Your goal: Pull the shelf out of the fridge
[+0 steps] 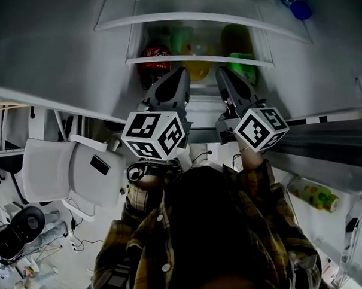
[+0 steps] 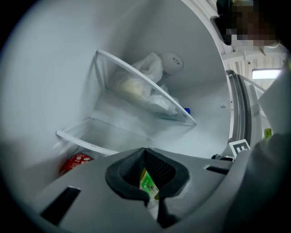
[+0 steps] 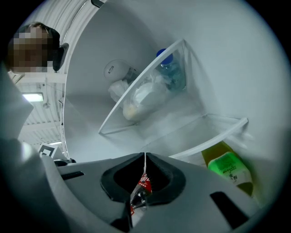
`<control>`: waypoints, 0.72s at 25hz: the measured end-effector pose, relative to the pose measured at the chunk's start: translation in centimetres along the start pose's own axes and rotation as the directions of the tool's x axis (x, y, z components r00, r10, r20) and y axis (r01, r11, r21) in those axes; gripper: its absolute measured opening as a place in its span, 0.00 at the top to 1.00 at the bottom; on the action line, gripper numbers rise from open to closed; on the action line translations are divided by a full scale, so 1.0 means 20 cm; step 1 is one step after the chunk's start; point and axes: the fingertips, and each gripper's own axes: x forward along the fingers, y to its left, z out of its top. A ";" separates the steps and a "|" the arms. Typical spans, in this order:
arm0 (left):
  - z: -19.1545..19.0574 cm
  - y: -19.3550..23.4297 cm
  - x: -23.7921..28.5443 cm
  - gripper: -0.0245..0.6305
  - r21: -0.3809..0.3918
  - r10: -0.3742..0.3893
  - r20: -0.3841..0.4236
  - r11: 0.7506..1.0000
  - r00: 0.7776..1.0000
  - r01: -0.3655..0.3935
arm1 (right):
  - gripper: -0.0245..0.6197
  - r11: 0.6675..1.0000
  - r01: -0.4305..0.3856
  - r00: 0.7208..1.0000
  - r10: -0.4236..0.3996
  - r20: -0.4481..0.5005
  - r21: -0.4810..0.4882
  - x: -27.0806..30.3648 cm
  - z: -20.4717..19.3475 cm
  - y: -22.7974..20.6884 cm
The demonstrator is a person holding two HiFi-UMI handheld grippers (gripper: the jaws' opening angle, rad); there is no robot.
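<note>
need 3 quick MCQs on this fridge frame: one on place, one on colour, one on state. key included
1. Where is the blue-capped bottle?
A) on the upper shelf
B) in the door rack
C) on the floor

2. What colour is the label on the yellow bottle under the lower shelf?
A) red
B) green
C) blue

3. How do the left claw and right claw stand?
A) both wide open
B) only the left open
C) both shut

Key:
1 A, it stands beside the plastic bag on that shelf.
2 B, the green label is plain in the right gripper view.
3 C, each pair of jaws meets at the tips.
</note>
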 end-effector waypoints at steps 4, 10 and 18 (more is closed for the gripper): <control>-0.02 0.03 0.04 0.96 -0.081 -0.027 -0.001 0.996 1.000 0.027 | 0.93 0.999 -0.013 1.000 0.014 -0.005 0.051 0.03 -0.02 -0.02; -0.10 0.06 0.08 0.93 -0.198 -0.070 -0.027 0.978 0.997 0.063 | 0.92 0.987 -0.013 1.000 0.015 -0.010 0.160 0.05 -0.06 -0.07; -0.15 0.09 0.11 0.74 -0.264 -0.102 -0.058 0.961 0.993 0.083 | 0.79 0.950 -0.052 0.998 0.058 -0.011 0.309 0.08 -0.11 -0.08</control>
